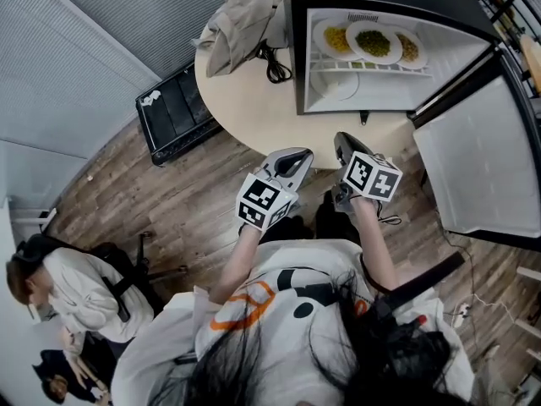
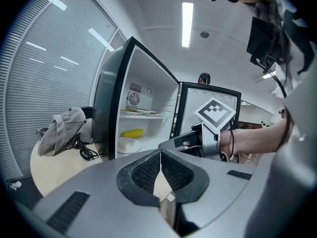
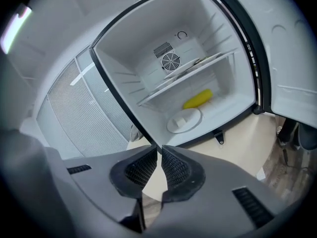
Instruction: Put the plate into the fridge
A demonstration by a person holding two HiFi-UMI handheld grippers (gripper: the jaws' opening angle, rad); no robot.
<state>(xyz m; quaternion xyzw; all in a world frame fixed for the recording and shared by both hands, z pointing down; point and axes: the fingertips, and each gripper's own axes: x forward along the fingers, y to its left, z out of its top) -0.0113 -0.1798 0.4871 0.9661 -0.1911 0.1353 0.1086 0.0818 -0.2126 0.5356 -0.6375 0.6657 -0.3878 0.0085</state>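
On the round table (image 1: 245, 100) the fridge (image 1: 439, 74) stands with its door (image 1: 482, 159) swung wide. I note a white plate (image 3: 184, 120) on the fridge floor near a yellow item (image 3: 198, 99), and three plates of food (image 1: 373, 42) on the shelf above. Left gripper (image 2: 161, 155) and right gripper (image 3: 159, 150): jaws pressed together, nothing between them, both outside the fridge.

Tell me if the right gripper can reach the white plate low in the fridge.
Probably yes: the door stands open and nothing lies between the right gripper and the white plate, though its jaws are shut.
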